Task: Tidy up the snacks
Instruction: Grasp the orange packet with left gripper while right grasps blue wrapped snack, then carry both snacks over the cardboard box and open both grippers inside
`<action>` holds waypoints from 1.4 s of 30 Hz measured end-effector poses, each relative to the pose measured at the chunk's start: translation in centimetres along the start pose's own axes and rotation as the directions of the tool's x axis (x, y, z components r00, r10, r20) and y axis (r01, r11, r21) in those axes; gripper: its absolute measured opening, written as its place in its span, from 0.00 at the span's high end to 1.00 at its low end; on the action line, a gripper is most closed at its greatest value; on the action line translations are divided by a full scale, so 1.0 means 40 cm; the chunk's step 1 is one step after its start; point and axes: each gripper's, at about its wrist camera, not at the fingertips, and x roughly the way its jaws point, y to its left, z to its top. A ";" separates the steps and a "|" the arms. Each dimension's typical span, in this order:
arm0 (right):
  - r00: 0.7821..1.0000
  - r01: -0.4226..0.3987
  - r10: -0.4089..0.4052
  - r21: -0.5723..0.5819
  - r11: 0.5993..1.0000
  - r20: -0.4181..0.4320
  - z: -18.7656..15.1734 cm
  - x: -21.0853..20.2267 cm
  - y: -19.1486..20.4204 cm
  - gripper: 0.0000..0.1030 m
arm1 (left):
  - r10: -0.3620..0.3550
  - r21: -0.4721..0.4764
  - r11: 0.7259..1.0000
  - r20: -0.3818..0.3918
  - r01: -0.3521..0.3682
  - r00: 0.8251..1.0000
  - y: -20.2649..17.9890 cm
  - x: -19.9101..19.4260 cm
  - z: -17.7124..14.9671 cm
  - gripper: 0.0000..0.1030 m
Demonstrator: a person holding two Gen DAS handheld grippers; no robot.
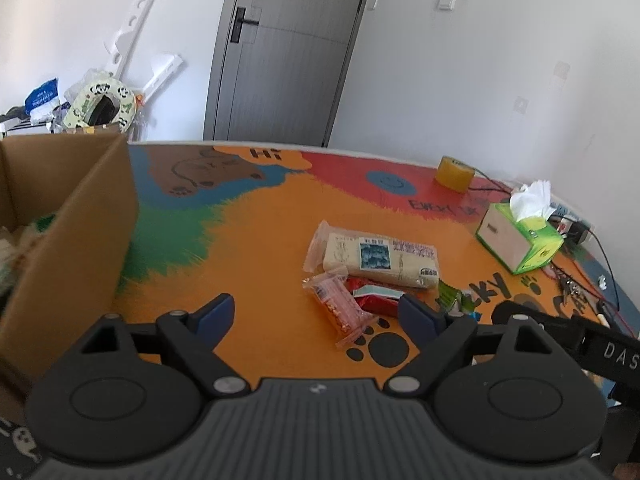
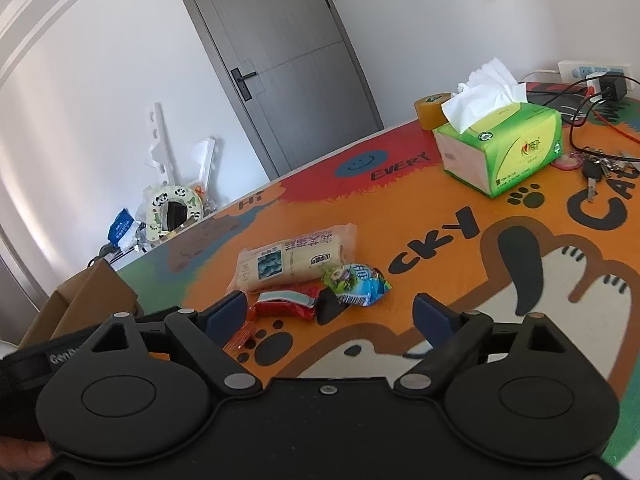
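The left gripper (image 1: 316,314) hangs over the bright mat (image 1: 260,240) with its blue fingers (image 1: 216,312) spread wide and nothing between them. The right gripper (image 2: 330,312) is just the same, wide open and holding nothing.

The snacks lie in a little heap in the middle of the mat. The biggest is a long pale packet (image 1: 380,260) with a blue picture on it. Touching its near side is a red packet (image 1: 374,300). A clear bag (image 1: 340,308) of small orange bits lies beside the red one, tilted toward the left gripper. A green and blue packet (image 2: 356,282) sits at the right end of the heap, close to the right gripper's fingers.

A brown cardboard box (image 1: 80,240) stands at the left of the mat, well apart from the heap. Some things are inside it, but they are too blurry to name.

Far off on the right are a green tissue box (image 2: 504,148) and a roll of yellow tape (image 1: 454,174)
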 end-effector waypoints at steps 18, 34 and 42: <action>0.998 -0.024 0.025 0.005 1.000 -0.061 0.046 0.161 -0.020 0.26 | 0.040 -0.026 0.999 -0.084 -0.042 0.996 -0.024 0.153 0.005 0.36; 0.997 -0.038 0.040 0.022 0.999 -0.072 0.031 0.164 -0.035 0.65 | 0.022 0.026 0.999 -0.067 -0.020 0.998 -0.045 0.145 -0.007 0.82; 0.999 -0.029 0.030 0.016 0.999 -0.043 0.024 0.106 -0.013 0.65 | -0.003 0.008 1.000 -0.027 0.004 1.000 -0.035 0.082 -0.001 0.82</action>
